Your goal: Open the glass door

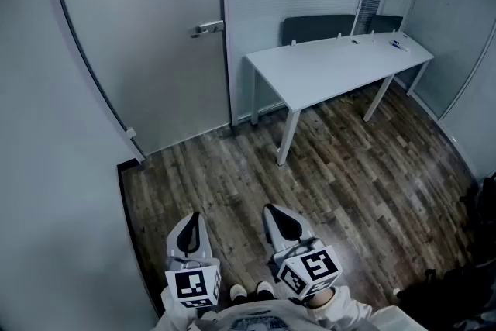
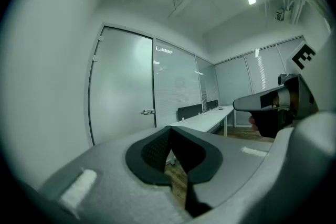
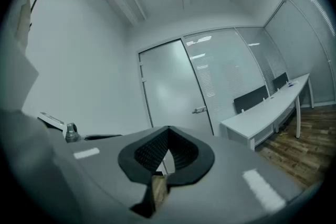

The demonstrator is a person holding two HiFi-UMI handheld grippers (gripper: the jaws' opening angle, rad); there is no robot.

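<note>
- Across the wooden floor (image 1: pixel 349 174), at the far left of the room, the frosted glass door (image 1: pixel 147 35) is standing closed. Its lever handle (image 1: pixel 208 29) is sitting at the door's right edge, just beside the glass partition with blinds.
- Low in the head view, the left gripper (image 1: pixel 191 229) and the right gripper (image 1: pixel 280 222) are pointing side by side toward the door, well apart from it. Each is showing its jaws pressed together with nothing between them.
- By my reading, the task is sitting at its approach step, since nothing is touching the handle yet.
- The next move is calling for closing the gap to the door, spreading one claw, pinching the lever and pressing it down. Which way the door swings, I cannot tell.
- A white desk (image 1: pixel 333 62) is standing to the right, off the path to the door.
</note>
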